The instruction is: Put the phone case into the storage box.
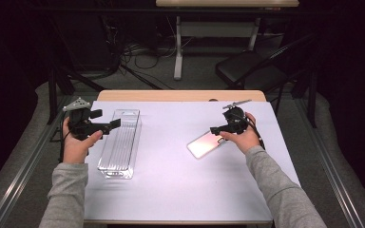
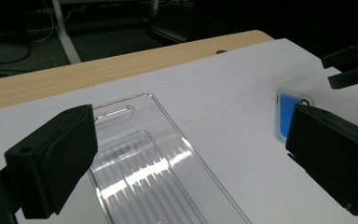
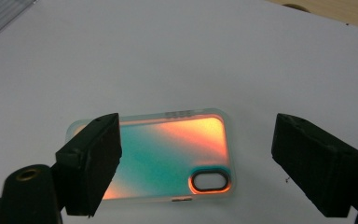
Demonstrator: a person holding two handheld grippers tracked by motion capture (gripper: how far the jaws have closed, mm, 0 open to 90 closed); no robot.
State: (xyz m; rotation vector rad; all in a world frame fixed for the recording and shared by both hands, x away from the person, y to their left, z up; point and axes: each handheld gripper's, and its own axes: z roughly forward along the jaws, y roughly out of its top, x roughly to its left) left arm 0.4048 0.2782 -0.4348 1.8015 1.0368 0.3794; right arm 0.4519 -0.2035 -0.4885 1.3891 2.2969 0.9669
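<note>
An iridescent phone case (image 1: 205,144) lies flat on the white table cover, right of the middle. In the right gripper view the case (image 3: 168,154) glows orange and teal, with its camera hole toward the right jaw. My right gripper (image 1: 215,129) hovers just over the case's far end, and its jaws (image 3: 196,140) stand open on either side of the case without touching it. A clear ribbed plastic tray (image 1: 119,142) lies lengthwise at the left. My left gripper (image 1: 116,123) is held beside the tray's far end, open and with nothing between its jaws (image 2: 191,158).
The white cover (image 1: 171,190) leaves a wooden strip (image 1: 180,95) bare along the table's far edge. Beyond it stand a black folding chair (image 1: 247,69) and another table's legs (image 1: 178,47), with cables on the floor. The right gripper (image 2: 349,70) appears at the left gripper view's right edge.
</note>
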